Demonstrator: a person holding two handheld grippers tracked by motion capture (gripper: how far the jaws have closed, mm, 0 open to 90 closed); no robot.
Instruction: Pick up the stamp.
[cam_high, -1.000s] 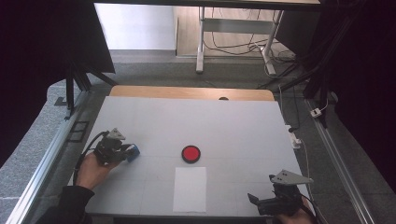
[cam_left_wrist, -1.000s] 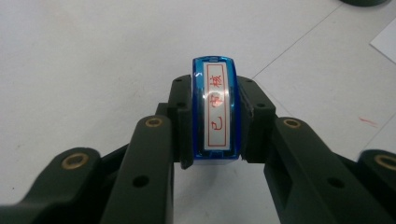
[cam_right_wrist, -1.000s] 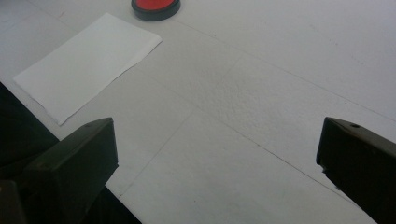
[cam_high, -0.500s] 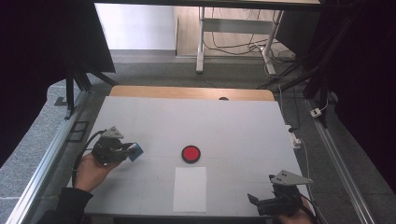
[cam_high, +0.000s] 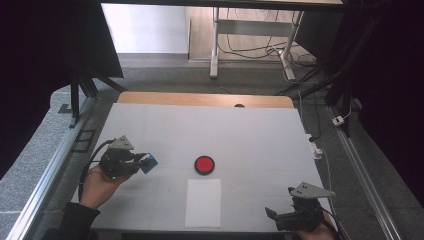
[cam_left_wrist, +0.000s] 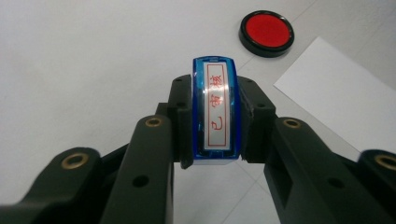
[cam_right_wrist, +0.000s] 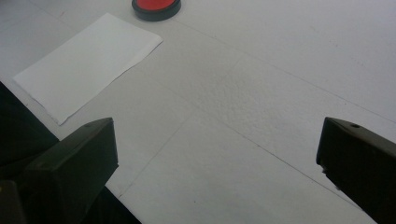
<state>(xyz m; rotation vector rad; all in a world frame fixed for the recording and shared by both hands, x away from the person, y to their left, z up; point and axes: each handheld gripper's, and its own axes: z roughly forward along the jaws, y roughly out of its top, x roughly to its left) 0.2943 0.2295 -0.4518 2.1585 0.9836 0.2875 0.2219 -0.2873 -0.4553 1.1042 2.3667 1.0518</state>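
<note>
Between the jaws of the left gripper (cam_left_wrist: 215, 161) sat a small blue stamp (cam_left_wrist: 216, 109), clamped from both sides, its labelled face with red characters turned up toward the gripper's own camera. From above, that gripper (cam_high: 142, 163) hung over the left part of the white table (cam_high: 250, 130), with the stamp (cam_high: 149, 162) at its tip pointing toward the middle. The round red ink pad (cam_high: 204, 164) lay to the right of the stamp, a short way off and roughly level with it; in the left gripper view the pad (cam_left_wrist: 266, 32) sat ahead and to the right of the jaws. The sheet of white paper (cam_high: 203, 202) lay just nearer the person than the pad. The stamp's long axis ran along the gripper's reach, so its working face probably pointed down and away. The left hand (cam_high: 97, 181) was clearly the nearer one to the pad. The right gripper (cam_high: 280, 216) waited at the table's near right corner, its jaws wide apart with nothing between them.
</note>
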